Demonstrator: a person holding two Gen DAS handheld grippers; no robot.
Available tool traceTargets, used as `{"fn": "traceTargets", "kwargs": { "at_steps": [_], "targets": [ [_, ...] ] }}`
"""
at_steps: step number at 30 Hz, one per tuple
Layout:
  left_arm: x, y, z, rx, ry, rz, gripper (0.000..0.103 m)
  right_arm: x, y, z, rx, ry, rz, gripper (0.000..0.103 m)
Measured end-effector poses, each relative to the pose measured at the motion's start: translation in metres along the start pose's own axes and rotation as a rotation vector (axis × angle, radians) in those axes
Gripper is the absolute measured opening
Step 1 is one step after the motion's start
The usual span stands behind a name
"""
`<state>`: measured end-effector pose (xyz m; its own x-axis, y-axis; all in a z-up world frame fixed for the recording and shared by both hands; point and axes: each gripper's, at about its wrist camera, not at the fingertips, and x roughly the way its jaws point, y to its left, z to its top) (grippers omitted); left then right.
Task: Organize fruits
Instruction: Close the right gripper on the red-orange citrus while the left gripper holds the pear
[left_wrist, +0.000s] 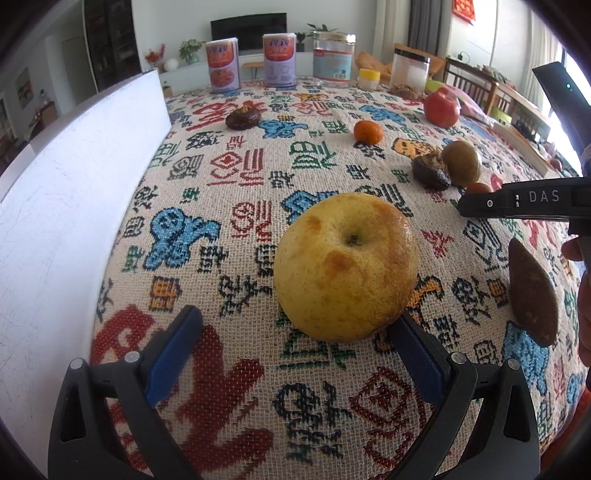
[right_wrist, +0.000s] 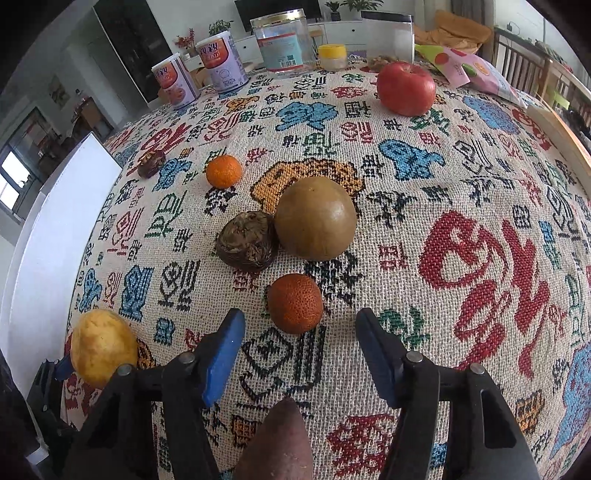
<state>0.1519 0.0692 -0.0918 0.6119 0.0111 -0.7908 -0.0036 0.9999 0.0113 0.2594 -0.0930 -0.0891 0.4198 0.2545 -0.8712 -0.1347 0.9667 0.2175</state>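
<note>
A yellow pear-like fruit (left_wrist: 345, 266) rests on the patterned tablecloth (left_wrist: 229, 177), just past my left gripper (left_wrist: 295, 332). That gripper is open; its right blue finger (left_wrist: 417, 354) sits at the fruit's lower edge and the left one stands well clear. My right gripper (right_wrist: 301, 343) is open above the cloth, with a small rough orange fruit (right_wrist: 295, 302) lying just ahead of its fingertips. A brown sweet potato (right_wrist: 273, 439) lies under the right gripper behind the pads, and nothing presses on it. It also lies at the right in the left wrist view, sweet potato (left_wrist: 532, 291).
Ahead lie a round brown fruit (right_wrist: 316, 218), a dark wrinkled fruit (right_wrist: 246, 242), a tangerine (right_wrist: 223, 171), a second dark fruit (right_wrist: 151, 164) and a red apple (right_wrist: 406, 88). Cans (right_wrist: 221, 62) and jars (right_wrist: 282, 40) line the far edge. A white panel (left_wrist: 74, 184) borders the left.
</note>
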Motion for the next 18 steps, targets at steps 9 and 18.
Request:
{"fn": "traceTargets", "kwargs": {
  "at_steps": [9,18],
  "targets": [
    [-0.003,0.003,0.0,-0.01,-0.003,-0.036,0.1,-0.023,-0.014,-0.025,0.063,-0.08,0.074,0.027],
    [-0.02,0.008,0.011,-0.01,-0.002,-0.183,0.099,-0.064,-0.072,-0.079,0.199,-0.284,0.251,0.027]
  ]
}}
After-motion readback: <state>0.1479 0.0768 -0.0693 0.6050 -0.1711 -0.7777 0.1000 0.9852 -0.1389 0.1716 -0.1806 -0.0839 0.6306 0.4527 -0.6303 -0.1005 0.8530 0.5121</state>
